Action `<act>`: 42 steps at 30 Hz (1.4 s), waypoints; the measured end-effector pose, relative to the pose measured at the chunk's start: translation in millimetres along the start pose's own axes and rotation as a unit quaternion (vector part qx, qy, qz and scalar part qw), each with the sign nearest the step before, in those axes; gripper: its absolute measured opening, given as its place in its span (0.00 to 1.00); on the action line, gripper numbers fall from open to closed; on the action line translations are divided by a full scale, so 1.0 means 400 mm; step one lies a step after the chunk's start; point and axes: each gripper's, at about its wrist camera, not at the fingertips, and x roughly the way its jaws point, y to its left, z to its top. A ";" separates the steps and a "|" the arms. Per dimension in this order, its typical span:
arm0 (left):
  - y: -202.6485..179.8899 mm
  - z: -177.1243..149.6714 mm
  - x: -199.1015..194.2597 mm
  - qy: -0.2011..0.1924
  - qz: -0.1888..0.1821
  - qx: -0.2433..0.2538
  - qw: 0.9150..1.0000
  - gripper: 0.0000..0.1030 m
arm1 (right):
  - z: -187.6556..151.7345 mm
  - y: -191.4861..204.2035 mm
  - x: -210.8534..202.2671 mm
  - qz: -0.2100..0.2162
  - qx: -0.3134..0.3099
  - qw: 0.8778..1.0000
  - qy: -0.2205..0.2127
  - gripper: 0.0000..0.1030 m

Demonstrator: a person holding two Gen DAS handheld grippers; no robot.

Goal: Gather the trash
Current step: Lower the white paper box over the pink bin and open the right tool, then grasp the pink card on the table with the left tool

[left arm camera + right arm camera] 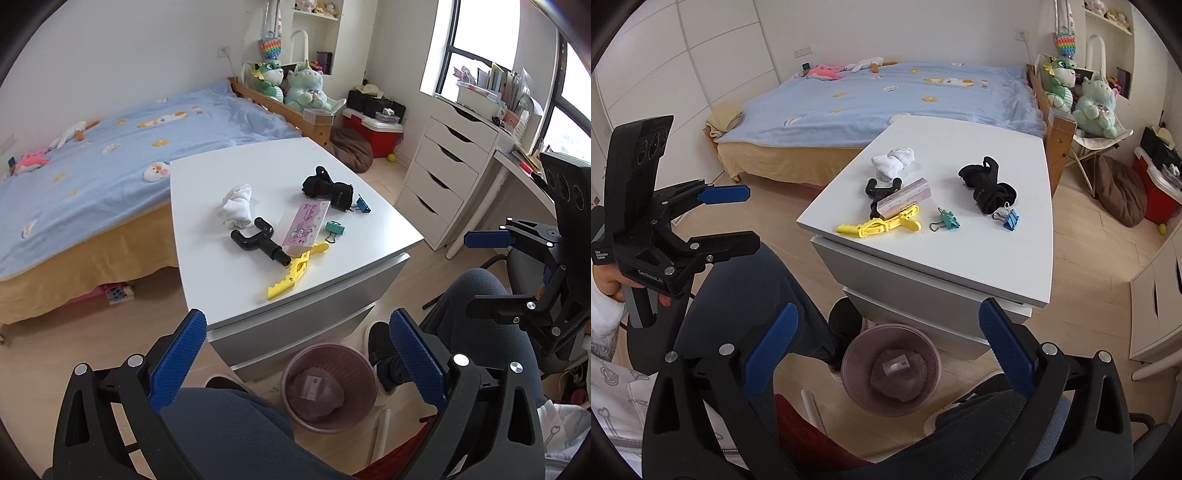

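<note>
Both grippers, my right gripper (886, 347) and left gripper (295, 354), hang released and empty above the pink wastebasket (857, 354), where one wrapper (897, 365) already lies. I judge the next pick is the white crumpled tissue (892, 164), up on the table behind the basket.

A child's bedroom in a home. Ahead of the grippers stands a bed (886, 99) with a blue cartoon blanket, and plush toys (1082, 96) crowd its far end below wall shelves (317, 14). A white drawer unit (443, 177) and a cluttered desk (517, 162) stand by the window (469, 62), over a pale wood floor.
</note>
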 end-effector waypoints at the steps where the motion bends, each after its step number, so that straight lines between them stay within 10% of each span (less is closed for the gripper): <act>1: -0.002 0.001 0.000 0.000 0.000 0.001 1.000 0.93 | -0.002 -0.003 -0.004 -0.003 0.001 1.000 -0.002 0.94; 20: -0.036 0.104 0.065 -0.015 0.010 0.067 0.998 0.93 | 0.055 -0.075 0.000 -0.065 0.032 0.997 0.000 0.95; 38: -0.062 0.198 0.278 0.060 0.028 0.115 0.991 0.92 | 0.059 -0.131 0.010 -0.069 0.051 0.996 0.007 0.95; 42: -0.062 0.193 0.317 0.083 0.023 0.111 0.990 0.72 | 0.054 -0.142 0.013 -0.068 0.057 0.996 0.008 0.95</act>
